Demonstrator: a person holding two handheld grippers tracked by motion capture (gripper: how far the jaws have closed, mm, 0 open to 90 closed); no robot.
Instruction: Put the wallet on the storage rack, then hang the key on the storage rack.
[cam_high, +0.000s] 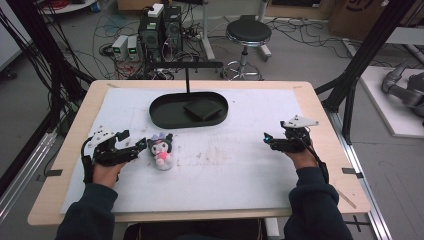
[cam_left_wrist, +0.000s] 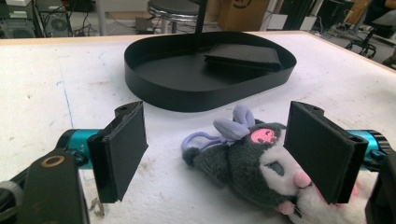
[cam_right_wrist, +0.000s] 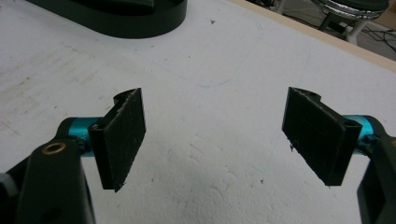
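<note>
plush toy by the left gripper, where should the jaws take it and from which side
Probably across the dark head of the plush toy, its widest, softest part. It lies flat on the white mat with its purple ears toward the black tray, and the left gripper already sits open beside it, so a low, level approach from the toy's left looks easiest.
</note>
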